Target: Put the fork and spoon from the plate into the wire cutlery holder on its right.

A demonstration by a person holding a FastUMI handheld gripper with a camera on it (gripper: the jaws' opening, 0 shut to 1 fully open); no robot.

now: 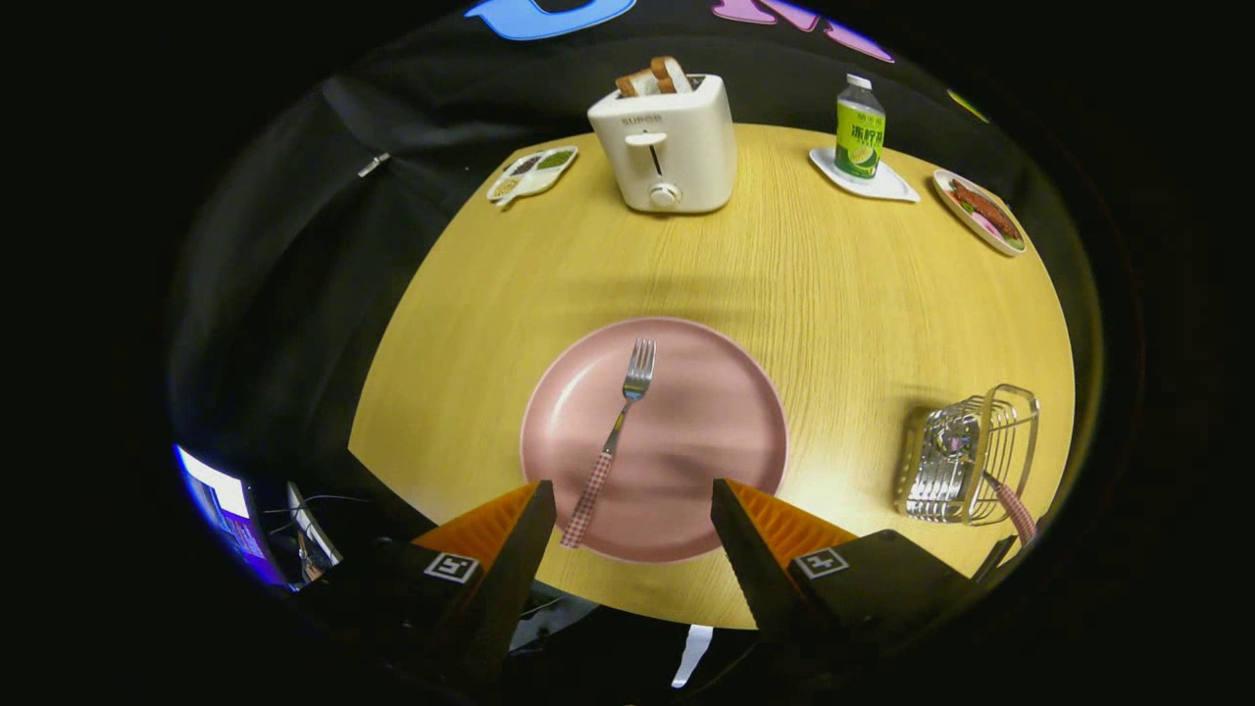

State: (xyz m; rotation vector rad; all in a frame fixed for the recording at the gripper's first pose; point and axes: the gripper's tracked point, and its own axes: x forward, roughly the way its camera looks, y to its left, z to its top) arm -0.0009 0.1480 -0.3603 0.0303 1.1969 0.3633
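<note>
A pink round plate lies on the yellow wooden table, just ahead of my fingers. On it rests a fork with a red checked handle, tines pointing away, handle end near my left finger. To the plate's right stands the wire cutlery holder, and a spoon with a matching checked handle sticks out of it. My gripper hovers open over the plate's near rim, with nothing between its fingers.
At the table's far side stand a white toaster with bread slices, a small divided dish, a green-labelled bottle on a white coaster, and a plate of food. A lit screen sits low to the left, off the table.
</note>
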